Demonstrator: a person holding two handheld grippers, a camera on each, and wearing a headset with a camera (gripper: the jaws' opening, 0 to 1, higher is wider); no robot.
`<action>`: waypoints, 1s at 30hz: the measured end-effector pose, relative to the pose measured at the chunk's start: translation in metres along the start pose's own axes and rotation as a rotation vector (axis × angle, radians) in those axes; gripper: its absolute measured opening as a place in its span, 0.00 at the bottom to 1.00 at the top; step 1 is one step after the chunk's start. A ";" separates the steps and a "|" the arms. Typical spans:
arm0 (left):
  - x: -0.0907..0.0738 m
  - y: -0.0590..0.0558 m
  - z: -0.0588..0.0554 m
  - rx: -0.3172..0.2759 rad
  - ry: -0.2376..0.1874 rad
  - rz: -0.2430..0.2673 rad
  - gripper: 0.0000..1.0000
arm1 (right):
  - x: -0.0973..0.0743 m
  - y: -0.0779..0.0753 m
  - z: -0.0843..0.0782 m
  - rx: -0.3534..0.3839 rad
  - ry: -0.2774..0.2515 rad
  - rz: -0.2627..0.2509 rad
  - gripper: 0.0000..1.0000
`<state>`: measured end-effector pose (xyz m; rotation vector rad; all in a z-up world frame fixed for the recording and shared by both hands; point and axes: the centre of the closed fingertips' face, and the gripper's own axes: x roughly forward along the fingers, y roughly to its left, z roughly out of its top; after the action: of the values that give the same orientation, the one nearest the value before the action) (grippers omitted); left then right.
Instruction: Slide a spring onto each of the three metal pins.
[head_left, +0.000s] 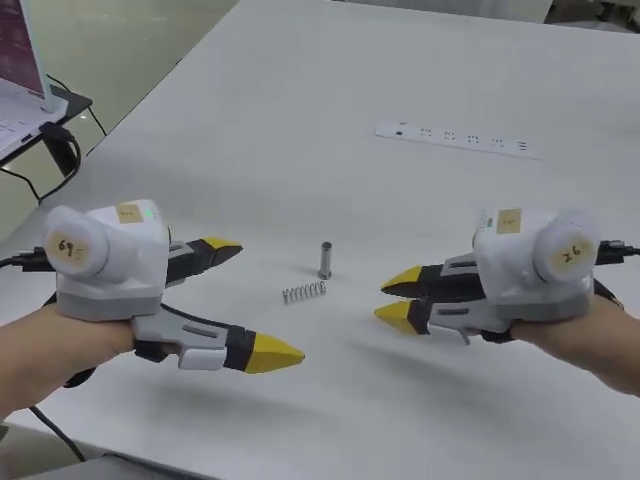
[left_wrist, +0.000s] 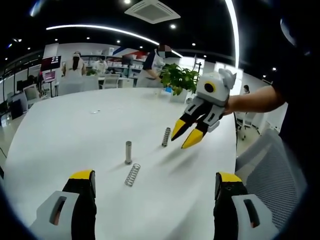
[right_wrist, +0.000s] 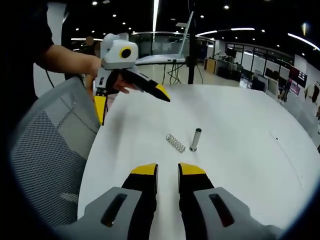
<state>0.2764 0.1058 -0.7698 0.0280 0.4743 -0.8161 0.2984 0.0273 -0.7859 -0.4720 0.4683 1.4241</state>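
Note:
A short metal pin (head_left: 325, 259) stands upright mid-table, with a loose spring (head_left: 304, 292) lying just in front of it. My left gripper (head_left: 255, 298) hovers left of them, its yellow-tipped jaws spread wide and empty. My right gripper (head_left: 396, 298) hovers to their right, jaws a narrow gap apart with nothing between them. The left gripper view shows the pin (left_wrist: 128, 152), the spring (left_wrist: 132, 174) and, beside the right gripper (left_wrist: 186, 137), an upright coiled piece (left_wrist: 166, 136) that looks like a spring on a pin. In the right gripper view the pin (right_wrist: 195, 139) and spring (right_wrist: 175, 142) lie ahead.
A white power strip (head_left: 455, 138) lies at the far right of the white table (head_left: 300, 120). A laptop (head_left: 20, 80) sits on a stand off the table's left edge. A mesh chair (right_wrist: 50, 165) stands at the near side. People and a plant (left_wrist: 180, 77) are in the background.

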 end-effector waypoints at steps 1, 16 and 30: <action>0.000 0.000 0.000 0.000 0.000 0.000 0.97 | 0.002 0.000 0.002 -0.005 0.000 0.006 0.14; -0.008 0.007 -0.005 -0.009 0.002 0.017 0.96 | 0.053 0.001 0.017 -0.120 0.065 0.064 0.13; -0.012 0.007 -0.012 -0.019 0.007 0.019 0.95 | 0.090 -0.007 0.009 -0.196 0.156 0.041 0.12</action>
<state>0.2693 0.1216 -0.7761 0.0180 0.4876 -0.7929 0.3137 0.1057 -0.8296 -0.7383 0.4673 1.4860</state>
